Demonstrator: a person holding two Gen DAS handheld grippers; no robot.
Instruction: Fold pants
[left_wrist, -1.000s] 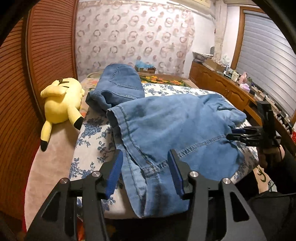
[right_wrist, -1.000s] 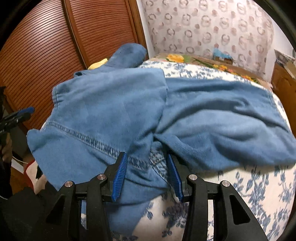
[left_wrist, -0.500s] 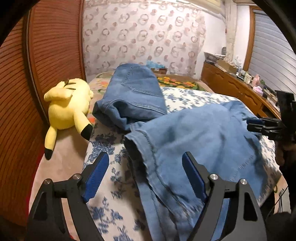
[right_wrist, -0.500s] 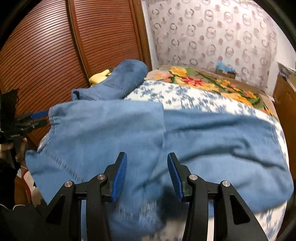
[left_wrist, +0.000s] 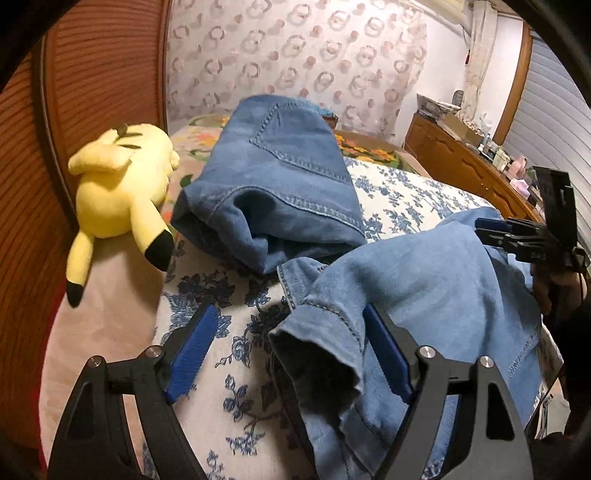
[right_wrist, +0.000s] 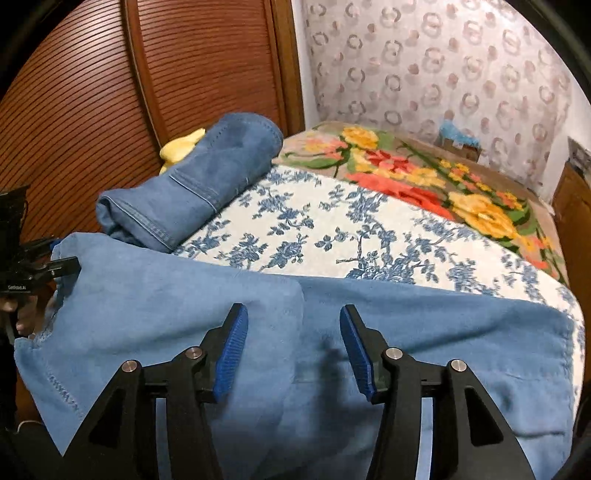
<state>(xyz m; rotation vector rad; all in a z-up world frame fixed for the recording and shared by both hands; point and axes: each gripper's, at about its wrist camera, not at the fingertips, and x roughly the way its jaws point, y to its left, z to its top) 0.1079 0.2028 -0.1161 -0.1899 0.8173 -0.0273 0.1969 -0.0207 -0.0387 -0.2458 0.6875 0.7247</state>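
Note:
Light blue denim pants (left_wrist: 424, 295) lie across the near edge of the bed, one layer folded over another; in the right wrist view (right_wrist: 221, 314) they spread flat from left to right. My left gripper (left_wrist: 291, 350) is open, its jaws wide, with a bunched corner of the pants lying between them. My right gripper (right_wrist: 291, 347) is open and empty just above the flat pants. It also shows in the left wrist view (left_wrist: 517, 236) at the far end of the pants.
A darker folded pair of jeans (left_wrist: 273, 192) lies further back on the bed (right_wrist: 332, 229), next to a yellow plush toy (left_wrist: 118, 192). A ribbed wooden wardrobe (right_wrist: 110, 92) stands on the left. A wooden dresser (left_wrist: 461, 162) with clutter stands right.
Both grippers have let go of the pants and opened. They have pulled back and risen, and the pants now lie lower and flatter on the bed.

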